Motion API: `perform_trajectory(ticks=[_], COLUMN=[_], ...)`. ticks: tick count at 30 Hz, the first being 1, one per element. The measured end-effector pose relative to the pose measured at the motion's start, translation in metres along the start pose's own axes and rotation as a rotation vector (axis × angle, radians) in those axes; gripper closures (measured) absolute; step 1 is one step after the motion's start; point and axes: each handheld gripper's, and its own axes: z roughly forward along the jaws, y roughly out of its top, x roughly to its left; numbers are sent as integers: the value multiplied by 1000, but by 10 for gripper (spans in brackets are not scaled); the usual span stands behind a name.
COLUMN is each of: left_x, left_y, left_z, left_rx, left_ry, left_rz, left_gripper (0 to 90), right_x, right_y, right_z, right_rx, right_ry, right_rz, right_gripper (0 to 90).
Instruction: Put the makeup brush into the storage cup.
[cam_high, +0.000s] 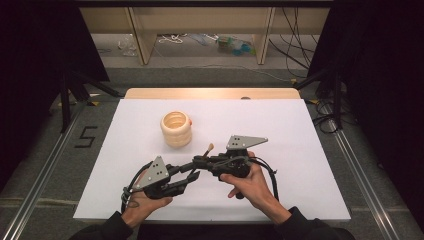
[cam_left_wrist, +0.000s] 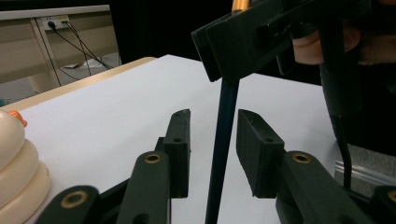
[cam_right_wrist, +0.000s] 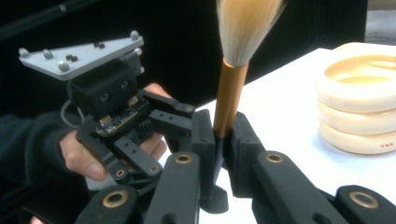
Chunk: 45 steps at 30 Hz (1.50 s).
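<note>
The right gripper (cam_right_wrist: 219, 135) pinches the brush (cam_right_wrist: 229, 98) upright by its handle, bristles up above the counter (cam_high: 300, 130), while the left gripper (cam_left_wrist: 212, 140), jaws spread around the lower handle, lets go, likely completing a handover.

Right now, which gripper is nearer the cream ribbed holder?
Left, by a little. The left gripper sits below the holder, jaws open around the brush handle. The right gripper lies to the holder's lower right, clamped on the brush.
</note>
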Motion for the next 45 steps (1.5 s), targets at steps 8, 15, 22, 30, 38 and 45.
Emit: perform_trajectory(ticks=[8, 15, 22, 30, 38, 45], left_x=[-2, -2, -2, -2, -2, -2], left_y=[-2, -2, -2, -2, -2, -2], left_z=[3, 4, 5, 4, 4, 5], left_rx=[46, 56, 58, 58, 59, 50], left_ry=[-35, -36, -51, -57, -66, -73], left_rz=[4, 9, 21, 26, 28, 30], left_gripper=[628, 621, 666, 707, 765, 820], right_x=[6, 11, 13, 14, 14, 14], right_y=[3, 4, 3, 3, 3, 3], right_z=[3, 4, 5, 7, 7, 8], right_rx=[81, 122, 141, 149, 166, 164], right_ry=[-51, -63, -58, -49, -53, -49], right_rz=[-113, -146, -145, -163, -157, -168], right_gripper=[835, 834, 834, 834, 834, 834])
